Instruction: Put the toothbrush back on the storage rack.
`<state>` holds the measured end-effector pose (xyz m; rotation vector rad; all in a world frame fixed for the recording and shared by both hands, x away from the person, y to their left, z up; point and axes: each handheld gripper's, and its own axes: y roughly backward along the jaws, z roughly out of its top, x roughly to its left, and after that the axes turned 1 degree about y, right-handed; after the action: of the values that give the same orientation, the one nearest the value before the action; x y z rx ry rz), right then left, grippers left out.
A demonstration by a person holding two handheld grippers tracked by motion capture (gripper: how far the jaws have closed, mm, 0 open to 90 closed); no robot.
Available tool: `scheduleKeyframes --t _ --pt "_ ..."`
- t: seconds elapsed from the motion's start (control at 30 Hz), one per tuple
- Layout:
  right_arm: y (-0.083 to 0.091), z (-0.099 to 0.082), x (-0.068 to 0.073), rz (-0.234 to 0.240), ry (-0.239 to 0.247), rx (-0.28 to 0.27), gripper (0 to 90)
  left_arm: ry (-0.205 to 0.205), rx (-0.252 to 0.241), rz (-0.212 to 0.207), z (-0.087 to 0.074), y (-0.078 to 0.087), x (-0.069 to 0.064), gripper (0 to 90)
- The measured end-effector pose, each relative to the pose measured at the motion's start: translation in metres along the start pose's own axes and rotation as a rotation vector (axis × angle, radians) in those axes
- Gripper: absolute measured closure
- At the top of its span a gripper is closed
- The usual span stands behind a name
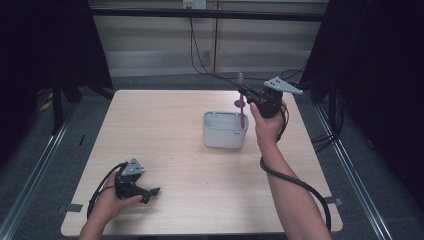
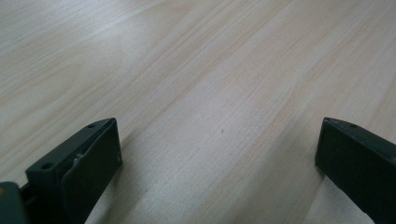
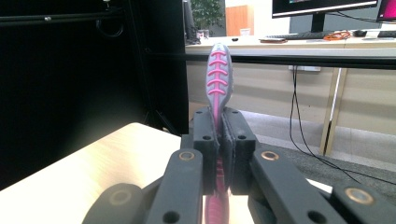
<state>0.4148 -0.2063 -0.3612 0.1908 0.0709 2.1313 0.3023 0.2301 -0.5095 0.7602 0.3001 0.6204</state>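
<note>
A pink and grey toothbrush (image 1: 241,102) stands upright over the right end of a white holder box (image 1: 224,130) at the table's middle. My right gripper (image 1: 243,93) is shut on the toothbrush near its upper part. In the right gripper view the jaws clamp the toothbrush handle (image 3: 218,77), whose ribbed pink and grey end sticks up above them. My left gripper (image 1: 152,193) rests low on the table near the front left corner. It stands open in the left gripper view (image 2: 219,154), with bare wood between the jaws.
The light wooden table (image 1: 165,115) carries the white box with its compartments. Black cables trail from both grippers. Dark curtains flank the table and cables run along the floor beyond its far edge.
</note>
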Motion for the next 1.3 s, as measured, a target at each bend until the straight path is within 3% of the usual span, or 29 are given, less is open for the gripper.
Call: scheduleKeyframes --t 1.3 --pt "0.002 -0.024 -0.003 -0.013 0.004 0.053 85.2 0.001 -0.001 0.000 0.000 0.000 0.000 0.0"
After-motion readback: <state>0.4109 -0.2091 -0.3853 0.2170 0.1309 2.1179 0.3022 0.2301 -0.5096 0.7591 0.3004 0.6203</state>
